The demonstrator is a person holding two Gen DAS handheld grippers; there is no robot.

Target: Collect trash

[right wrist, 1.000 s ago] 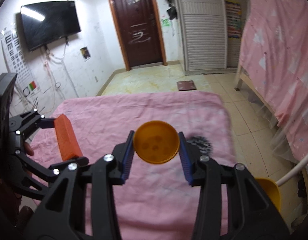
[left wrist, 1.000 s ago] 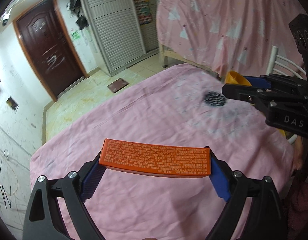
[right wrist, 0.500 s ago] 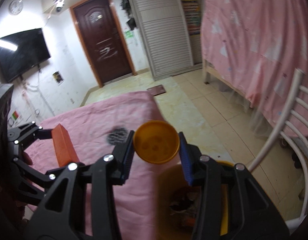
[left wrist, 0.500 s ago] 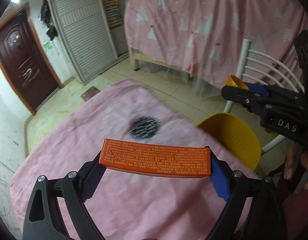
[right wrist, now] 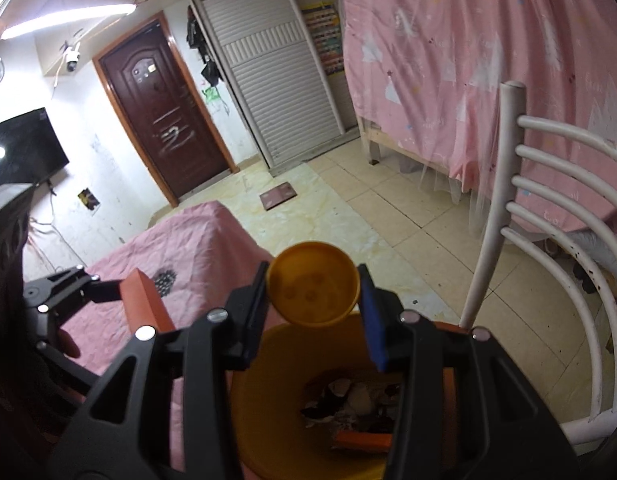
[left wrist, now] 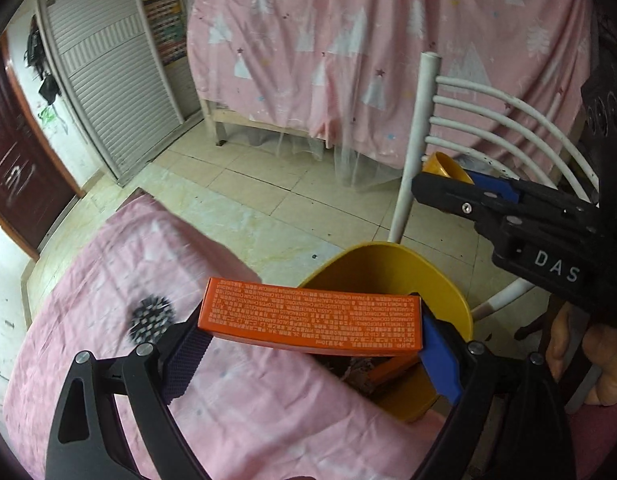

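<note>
My left gripper [left wrist: 312, 350] is shut on a long orange box [left wrist: 312, 322] with small white print, held across its ends over the near rim of a yellow bin [left wrist: 388, 264]. My right gripper [right wrist: 313, 306] is shut on a small orange cup [right wrist: 312, 284], gripped by its sides above the same yellow bin [right wrist: 268, 364]. Scraps of trash [right wrist: 348, 400] and an orange piece lie at the bin's bottom. From the left wrist view the right gripper [left wrist: 460, 184] shows at the right with the cup [left wrist: 446, 166]. The left gripper's box [right wrist: 146, 304] shows at the left of the right wrist view.
A table under a pink cloth [left wrist: 108, 280] stands beside the bin, with a black spiky ball [left wrist: 152, 318] on it. A white metal chair [right wrist: 548, 240] stands to the right of the bin. A pink bed curtain [left wrist: 388, 40] hangs behind, over a tiled floor [left wrist: 268, 200].
Both grippers have swung from over the pink table to the yellow bin beside it, each keeping its hold. The spiky ball has slid to the left of the views.
</note>
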